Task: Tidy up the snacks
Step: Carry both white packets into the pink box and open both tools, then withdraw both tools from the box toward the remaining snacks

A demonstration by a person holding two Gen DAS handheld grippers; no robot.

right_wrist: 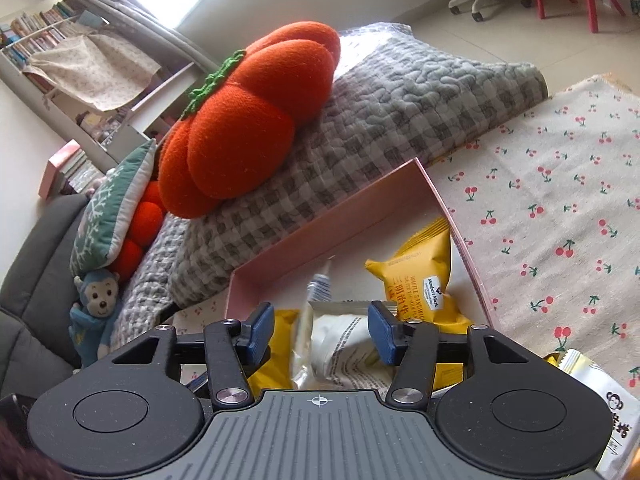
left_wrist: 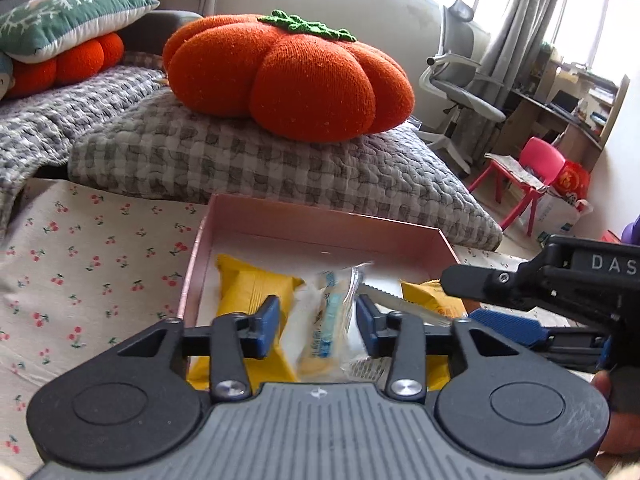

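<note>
A shallow pink box (left_wrist: pixel 320 224) sits on the cherry-print cloth and holds snack packets. In the left wrist view my left gripper (left_wrist: pixel 318 326) is open over the box, its fingers either side of a clear packet with blue print (left_wrist: pixel 328 320), not touching it. A yellow packet (left_wrist: pixel 248 292) lies at its left, another yellow packet (left_wrist: pixel 428 298) at the right. My right gripper (right_wrist: pixel 320 334) is open above the same box (right_wrist: pixel 340 216), over a white packet (right_wrist: pixel 340 344). A yellow waffle packet (right_wrist: pixel 420 272) lies beyond it. The right gripper's body shows in the left wrist view (left_wrist: pixel 540 300).
A white and yellow snack packet (right_wrist: pixel 600 396) lies outside the box on the cloth (right_wrist: pixel 560 184). Behind the box is a grey quilted cushion (left_wrist: pixel 260 160) with an orange pumpkin pillow (left_wrist: pixel 288 76). A plush monkey (right_wrist: pixel 96 308), a desk chair (left_wrist: pixel 456 76) and a red stool (left_wrist: pixel 528 176) stand further off.
</note>
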